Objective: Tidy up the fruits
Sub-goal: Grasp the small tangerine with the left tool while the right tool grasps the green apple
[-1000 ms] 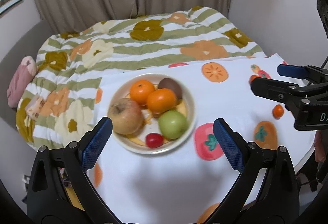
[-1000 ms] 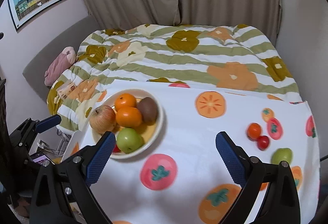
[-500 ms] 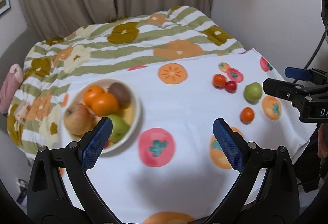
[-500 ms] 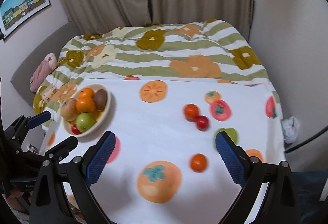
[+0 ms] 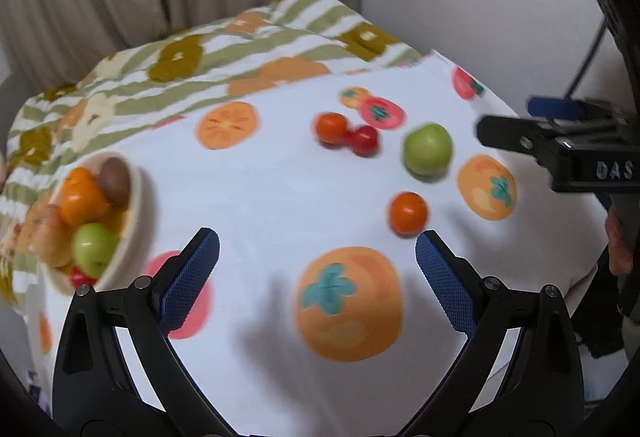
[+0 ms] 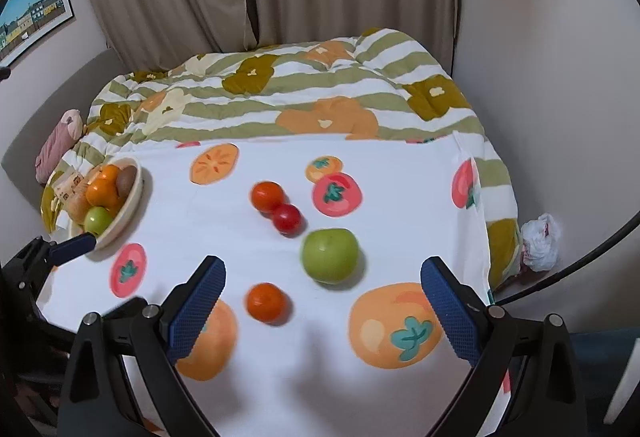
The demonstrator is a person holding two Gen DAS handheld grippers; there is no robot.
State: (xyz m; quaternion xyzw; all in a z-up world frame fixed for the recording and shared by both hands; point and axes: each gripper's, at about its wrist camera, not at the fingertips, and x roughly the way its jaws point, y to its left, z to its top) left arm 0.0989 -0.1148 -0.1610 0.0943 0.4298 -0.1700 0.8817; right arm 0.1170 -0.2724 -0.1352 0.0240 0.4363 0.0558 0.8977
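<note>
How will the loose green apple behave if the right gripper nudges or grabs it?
The green apple is round and sits free on the flat cloth, so a nudge would probably send it rolling. Its skin looks smooth and glossy, so it might slip unless the right gripper, now wide open, closes across its middle. It looks firm, not fragile.

Open cloth in the middle, fruit cluster on the right, bowl at the left edge

Between the bowl (image 6: 132,197) and the loose fruit lies a broad bare stretch of white cloth (image 6: 224,221). On the right, the green apple (image 6: 329,255) sits near the red tomato (image 6: 286,218), which touches the orange tomato (image 6: 267,196) behind it; the small orange (image 6: 265,301) lies apart in front, with clear cloth around it. The right gripper (image 6: 323,301) hangs wide open above the apple and small orange. The left gripper (image 5: 317,273) is spread over bare cloth, the small orange just beside its right finger.
</note>
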